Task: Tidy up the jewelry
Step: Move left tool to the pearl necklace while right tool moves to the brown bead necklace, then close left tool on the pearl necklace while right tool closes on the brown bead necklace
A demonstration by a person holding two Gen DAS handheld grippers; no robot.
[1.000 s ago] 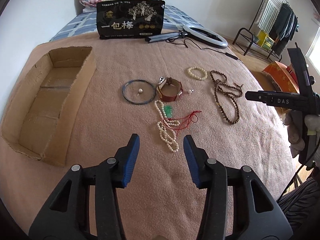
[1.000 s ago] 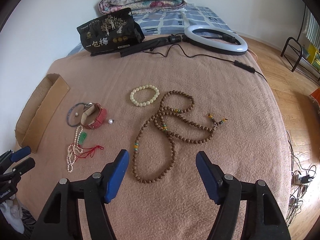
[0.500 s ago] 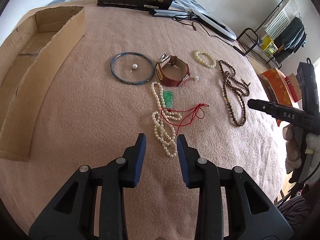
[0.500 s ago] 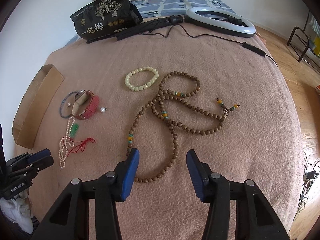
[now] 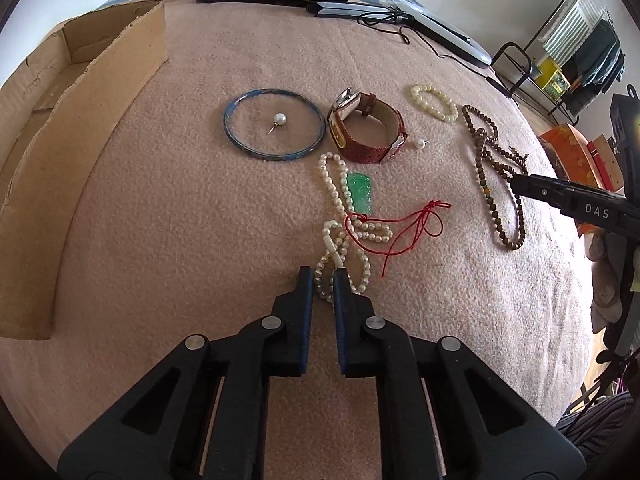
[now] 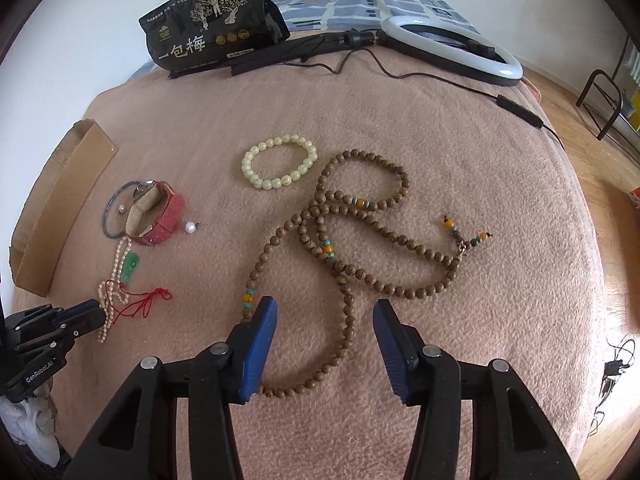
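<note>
Jewelry lies on a pink blanket. My left gripper (image 5: 323,280) has its jaws nearly closed around the near loop of a white pearl necklace (image 5: 335,196), tangled with a green pendant (image 5: 360,192) on red cord. Beyond lie a blue bangle (image 5: 274,123), a red-strap watch (image 5: 366,128), two loose pearl studs and a pale bead bracelet (image 5: 434,103). My right gripper (image 6: 325,326) is open, its fingers straddling the near loop of a long brown wooden bead necklace (image 6: 360,236). The pearl necklace (image 6: 114,292) also shows in the right wrist view.
An open cardboard box (image 5: 60,128) lies at the left of the blanket. A black snack bag (image 6: 212,36) and a ring light (image 6: 452,48) with its cable lie at the far edge. A clothes rack (image 5: 568,52) stands on the floor to the right.
My left gripper has moved forward and down and its jaws have closed onto the pearl necklace's near loop. My right gripper has lowered over the wooden bead necklace, still open.
</note>
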